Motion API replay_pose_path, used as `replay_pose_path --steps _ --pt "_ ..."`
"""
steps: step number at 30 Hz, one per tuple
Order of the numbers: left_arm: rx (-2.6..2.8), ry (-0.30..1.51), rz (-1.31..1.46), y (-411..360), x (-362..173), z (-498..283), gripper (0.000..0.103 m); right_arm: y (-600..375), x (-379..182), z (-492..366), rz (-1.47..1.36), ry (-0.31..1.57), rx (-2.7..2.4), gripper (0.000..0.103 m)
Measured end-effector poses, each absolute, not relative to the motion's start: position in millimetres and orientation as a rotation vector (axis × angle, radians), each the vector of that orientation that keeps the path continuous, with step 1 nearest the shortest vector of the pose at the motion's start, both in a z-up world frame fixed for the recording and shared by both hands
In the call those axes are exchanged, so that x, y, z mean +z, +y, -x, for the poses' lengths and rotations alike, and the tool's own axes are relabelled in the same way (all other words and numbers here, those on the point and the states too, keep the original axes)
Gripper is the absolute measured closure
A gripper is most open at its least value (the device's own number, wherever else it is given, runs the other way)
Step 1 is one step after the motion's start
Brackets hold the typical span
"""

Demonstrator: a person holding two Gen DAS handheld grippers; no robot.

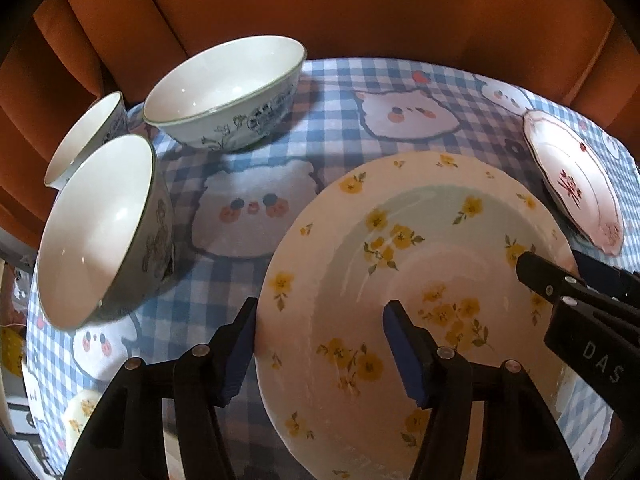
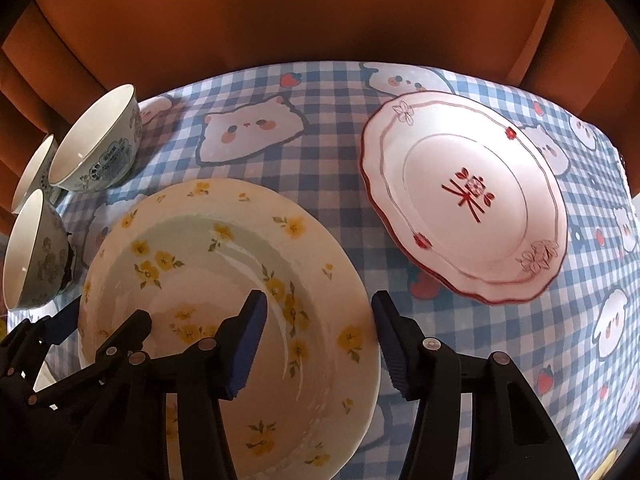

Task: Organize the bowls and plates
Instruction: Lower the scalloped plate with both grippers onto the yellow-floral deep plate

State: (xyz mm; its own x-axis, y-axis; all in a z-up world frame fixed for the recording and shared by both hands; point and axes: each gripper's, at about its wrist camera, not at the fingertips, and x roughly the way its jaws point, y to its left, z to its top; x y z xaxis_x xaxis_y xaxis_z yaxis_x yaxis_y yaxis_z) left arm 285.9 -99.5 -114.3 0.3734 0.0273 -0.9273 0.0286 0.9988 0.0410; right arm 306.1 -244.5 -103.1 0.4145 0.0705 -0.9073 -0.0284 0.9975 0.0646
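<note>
two glossy round plates (image 2: 224, 280), three bowls (image 1: 224, 92).

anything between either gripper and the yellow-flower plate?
Nothing visible. The left gripper straddles the left rim of the cream ceramic plate with yellow flowers, and the right gripper straddles its right rim. The three white bowls with blue floral print and the red-rimmed white plate stand clear.

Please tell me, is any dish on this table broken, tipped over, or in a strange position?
Nothing stands out. The yellow-flower plate, the red-rimmed plate and the three bowls all sit upright on the checked tablecloth. No chip, crack or spill shows. Each gripper straddles one side of the yellow-flower plate's rim.
</note>
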Motion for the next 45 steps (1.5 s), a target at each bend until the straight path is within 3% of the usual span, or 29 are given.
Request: replay_pose_path --steps 27,45 --pt "-0.070 1.240 0.015 -102.5 -113.7 -259.0 0.039 -269.9 -113.4 -267.9 -0.090 1.215 0.065 0.045" --pt "-0.128 1.153 0.041 -74.0 -49.8 -219.8 0.039 -255.0 -51.4 -225.6 -0.099 1.142 0.003 0.045"
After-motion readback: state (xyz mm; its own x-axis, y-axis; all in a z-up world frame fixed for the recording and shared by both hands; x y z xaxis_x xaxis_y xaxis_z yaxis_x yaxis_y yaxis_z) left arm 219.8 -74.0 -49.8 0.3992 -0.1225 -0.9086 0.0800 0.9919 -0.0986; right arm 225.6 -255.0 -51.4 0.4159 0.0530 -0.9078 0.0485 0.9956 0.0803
